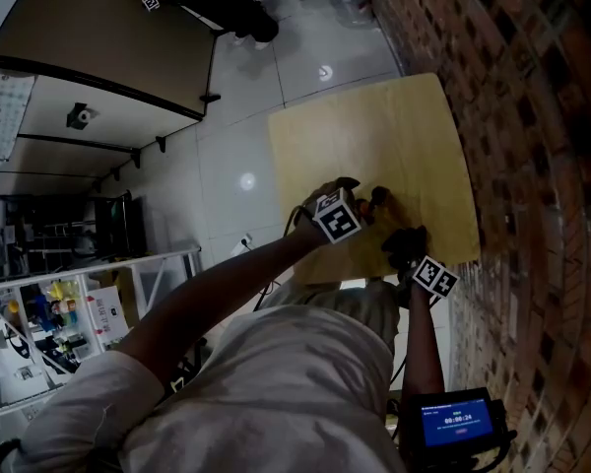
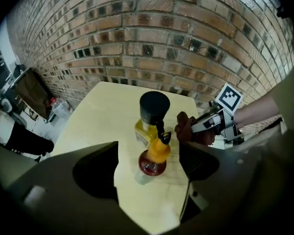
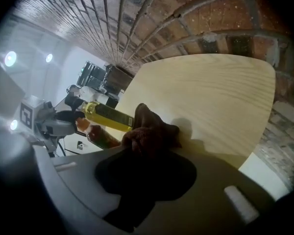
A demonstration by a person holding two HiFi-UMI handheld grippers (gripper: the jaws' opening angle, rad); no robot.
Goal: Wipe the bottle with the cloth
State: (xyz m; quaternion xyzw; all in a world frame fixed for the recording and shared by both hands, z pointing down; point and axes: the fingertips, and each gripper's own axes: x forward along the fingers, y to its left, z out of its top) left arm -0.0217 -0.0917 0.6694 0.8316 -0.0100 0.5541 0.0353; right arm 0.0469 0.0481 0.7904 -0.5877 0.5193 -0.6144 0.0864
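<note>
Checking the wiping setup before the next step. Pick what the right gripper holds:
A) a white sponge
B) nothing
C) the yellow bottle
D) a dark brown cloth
D: in the right gripper view the dark brown cloth is bunched between the jaws of the right gripper, while the yellow bottle stands apart from its jaws, on the table.

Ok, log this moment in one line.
left gripper open around red bottle | right gripper shut on brown cloth | cloth beside yellow bottle
</note>
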